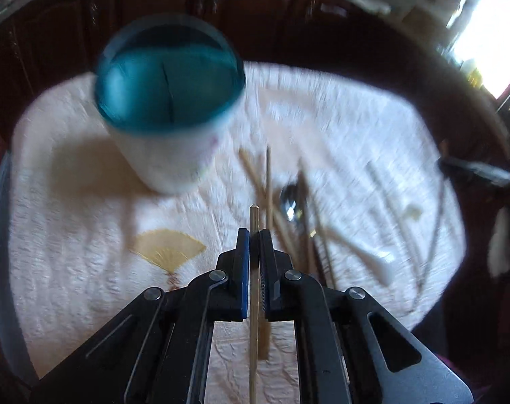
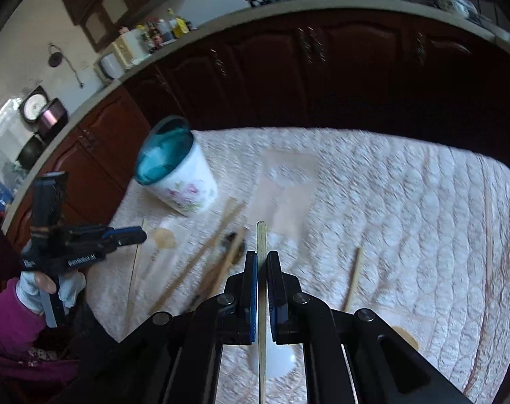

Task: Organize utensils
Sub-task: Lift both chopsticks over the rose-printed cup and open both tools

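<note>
Both grippers clamped, one chopstick each, above the quilted table.

Your left gripper (image 1: pixel 254 235) is clenched on a thin round pale wooden chopstick (image 1: pixel 254 222); its tip stands just past the pads. Your right gripper (image 2: pixel 262 256) is clenched on a flat-ended pale wooden chopstick (image 2: pixel 261 235). The white floral cup with teal interior (image 1: pixel 169 101) stands upright on the white quilted tablecloth (image 1: pixel 339 118), left of the loose pile of wooden chopsticks (image 1: pixel 270 181). Only the left wrist view shows the metal spoon (image 1: pixel 290 202) and the white plastic spoon (image 1: pixel 373 256) clearly. Only the right wrist view shows your gloved left hand (image 2: pixel 49 289), a magenta sleeve (image 2: pixel 9 320), and a lone chopstick (image 2: pixel 353 279) lying apart on the right.
</note>
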The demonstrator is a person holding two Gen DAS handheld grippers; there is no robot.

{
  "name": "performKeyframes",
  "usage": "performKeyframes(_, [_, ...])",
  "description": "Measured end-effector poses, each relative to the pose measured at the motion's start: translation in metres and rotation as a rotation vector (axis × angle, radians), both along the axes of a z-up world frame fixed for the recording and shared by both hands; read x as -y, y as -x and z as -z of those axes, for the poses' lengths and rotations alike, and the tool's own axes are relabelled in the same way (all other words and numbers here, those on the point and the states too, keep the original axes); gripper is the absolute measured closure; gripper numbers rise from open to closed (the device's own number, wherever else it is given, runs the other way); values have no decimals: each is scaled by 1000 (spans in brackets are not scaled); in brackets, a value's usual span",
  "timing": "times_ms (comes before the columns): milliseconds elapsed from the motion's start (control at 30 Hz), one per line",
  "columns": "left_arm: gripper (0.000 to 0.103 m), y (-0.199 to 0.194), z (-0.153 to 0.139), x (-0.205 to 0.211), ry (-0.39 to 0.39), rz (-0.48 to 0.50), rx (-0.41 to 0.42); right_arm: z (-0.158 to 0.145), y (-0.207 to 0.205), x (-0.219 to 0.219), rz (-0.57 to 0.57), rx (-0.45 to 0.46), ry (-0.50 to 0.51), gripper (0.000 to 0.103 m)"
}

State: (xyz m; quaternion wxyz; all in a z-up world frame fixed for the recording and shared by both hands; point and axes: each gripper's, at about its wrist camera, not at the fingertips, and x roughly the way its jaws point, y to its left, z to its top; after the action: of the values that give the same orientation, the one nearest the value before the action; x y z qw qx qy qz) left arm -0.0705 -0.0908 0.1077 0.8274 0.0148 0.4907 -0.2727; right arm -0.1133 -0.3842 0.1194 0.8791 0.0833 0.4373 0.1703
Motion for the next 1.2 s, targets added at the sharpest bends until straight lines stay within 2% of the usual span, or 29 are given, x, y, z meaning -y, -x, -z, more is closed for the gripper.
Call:
performKeyframes(267, [99,-1,-82,-36,137,-72,113,-45,-12,-30,-86,95,-78,98])
performKeyframes(400, [99,-9,-124,-51,188,-109,186,-82,-28,-49,-118,179,-116,98])
performKeyframes(567, [99,-30,-164,-56,192,-142,271,-125,-58,-73,-120,274,-125,98])
performKeyframes(700, [99,-53,-189,-58,185,-154,307,-150,-91,-99,-102,342,-75,98])
performKeyframes(800, [99,-71,-200,-61,176,-176,324,-155,-114,-111,-96,347,-83,98])
performKeyframes(967, [99,-92,-207,-68,148,-205,352,-153,-151,-134,-87,376,-34,98])
performKeyframes(1067, [99,-104,-200,-68,126,-222,354,-145,-169,-142,-81,370,-39,98])
performKeyframes(1200, [99,-114,-177,-66,88,-246,342,-116,-185,-150,-73,343,-17,98])
